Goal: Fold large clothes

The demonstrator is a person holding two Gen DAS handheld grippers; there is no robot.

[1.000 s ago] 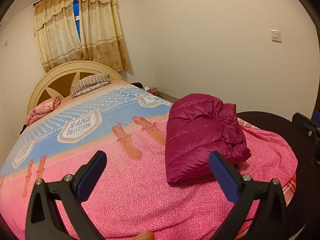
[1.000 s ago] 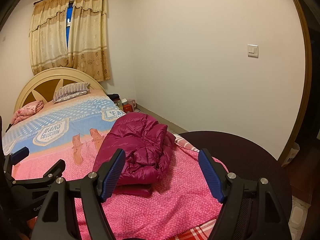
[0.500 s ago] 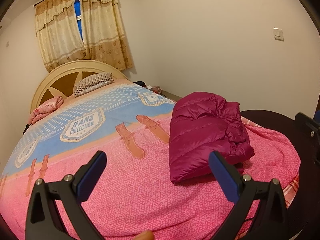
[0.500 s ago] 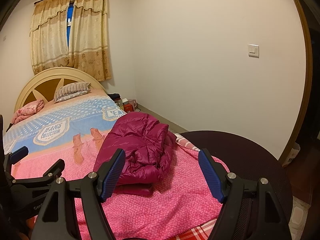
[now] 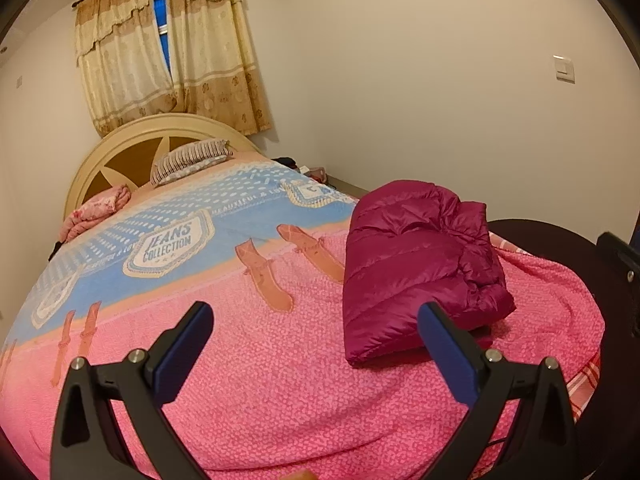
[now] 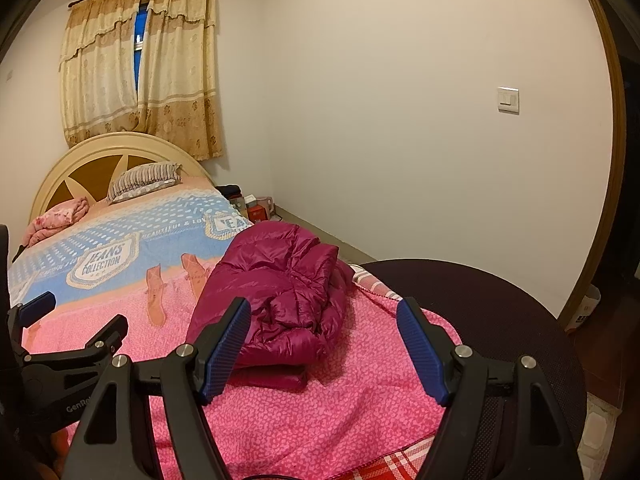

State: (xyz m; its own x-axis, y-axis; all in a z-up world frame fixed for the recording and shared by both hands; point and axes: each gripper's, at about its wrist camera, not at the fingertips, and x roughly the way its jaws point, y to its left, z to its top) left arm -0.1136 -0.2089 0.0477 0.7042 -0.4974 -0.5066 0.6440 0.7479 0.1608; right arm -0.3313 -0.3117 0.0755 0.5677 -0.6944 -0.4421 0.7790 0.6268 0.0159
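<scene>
On nubbly pink bedspread [image 5: 280,380], puffy quilted jacket [image 5: 416,268]

A folded jacket [image 5: 420,264] is laid on the bed [image 5: 260,380], toward its foot and right side. Two pillows [image 5: 188,160] are set against the headboard [image 5: 132,140] at the far end. Curtains [image 5: 168,48] are hung behind the headboard. Small items [image 6: 256,204] are kept on the floor between bed and wall.

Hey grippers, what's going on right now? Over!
Left gripper open, empty. Right gripper open, empty. Magenta puffy quilted jacket lies folded on pink bedspread. Nothing blocking.
</scene>
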